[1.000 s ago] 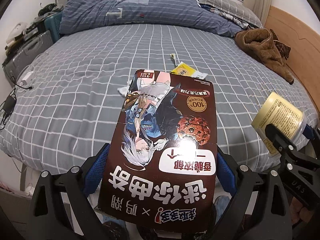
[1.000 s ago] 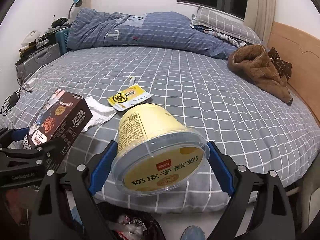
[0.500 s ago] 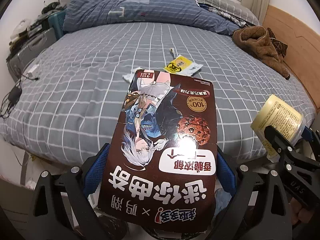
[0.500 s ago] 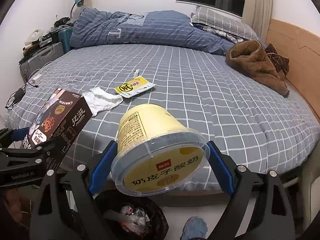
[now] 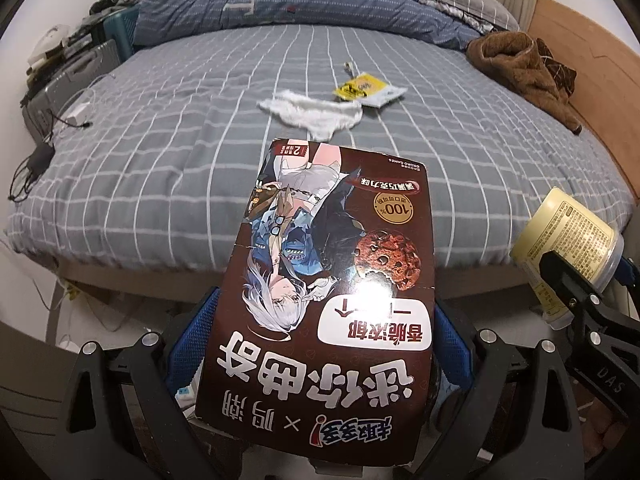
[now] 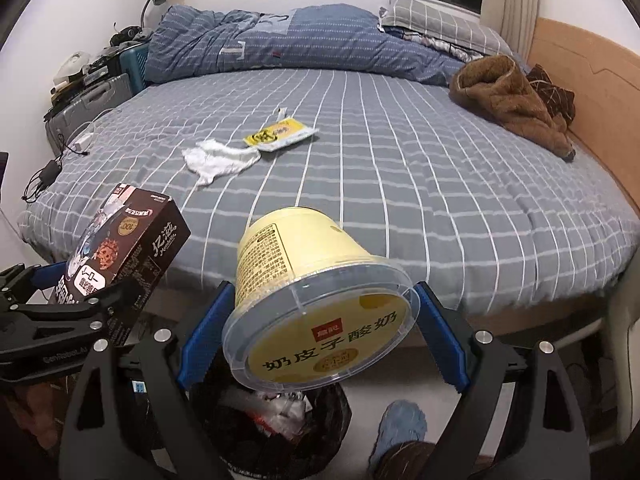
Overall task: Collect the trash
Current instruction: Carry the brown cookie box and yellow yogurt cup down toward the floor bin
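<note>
Nearest, below the right gripper: a dark-lined trash bin holding crumpled wrappers, on the floor beside the bed. The right gripper's blue pads were clamped wide on a yellow yogurt tub, tilted, clear lid toward the camera, above the bin. To its left, the left gripper was clamped on a brown cookie box, held lengthwise between the pads, off the bed's near edge. Farther: bed with grey grid sheet, carrying a crumpled white tissue just beside a yellow snack wrapper, near mid-mattress. Farther right: brown fleece garment by the wooden headboard. Farthest: bunched blue duvet, checked pillow.
</note>
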`<state>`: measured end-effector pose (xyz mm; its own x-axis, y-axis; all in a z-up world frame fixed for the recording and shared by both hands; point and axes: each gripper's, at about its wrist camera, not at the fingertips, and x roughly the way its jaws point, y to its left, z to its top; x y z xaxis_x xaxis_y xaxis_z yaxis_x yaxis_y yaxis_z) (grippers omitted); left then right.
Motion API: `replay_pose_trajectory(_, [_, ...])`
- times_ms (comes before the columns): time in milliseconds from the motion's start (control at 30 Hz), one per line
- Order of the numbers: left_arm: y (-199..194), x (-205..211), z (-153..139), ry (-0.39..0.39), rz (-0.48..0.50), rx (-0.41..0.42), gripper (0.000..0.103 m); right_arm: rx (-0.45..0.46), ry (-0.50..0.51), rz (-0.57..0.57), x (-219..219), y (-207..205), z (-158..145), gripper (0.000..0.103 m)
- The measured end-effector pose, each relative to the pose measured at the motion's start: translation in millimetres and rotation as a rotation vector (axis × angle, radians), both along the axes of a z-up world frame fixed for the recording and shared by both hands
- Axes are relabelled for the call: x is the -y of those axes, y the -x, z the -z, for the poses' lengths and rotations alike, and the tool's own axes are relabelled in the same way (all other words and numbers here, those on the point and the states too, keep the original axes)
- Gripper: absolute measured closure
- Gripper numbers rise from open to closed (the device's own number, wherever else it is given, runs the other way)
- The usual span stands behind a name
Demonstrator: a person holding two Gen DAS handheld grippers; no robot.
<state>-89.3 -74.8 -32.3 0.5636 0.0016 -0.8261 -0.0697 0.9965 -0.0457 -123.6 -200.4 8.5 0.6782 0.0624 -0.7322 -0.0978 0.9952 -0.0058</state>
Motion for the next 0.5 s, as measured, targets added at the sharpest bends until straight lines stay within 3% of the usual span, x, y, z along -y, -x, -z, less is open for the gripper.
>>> replay_pose_trajectory(500, [52.6,-9.0,10.4,-0.002,-0.042,-0.039,0.011,-0.03,-0.013,-0.012,-9.1,42.4,3.7,0.018])
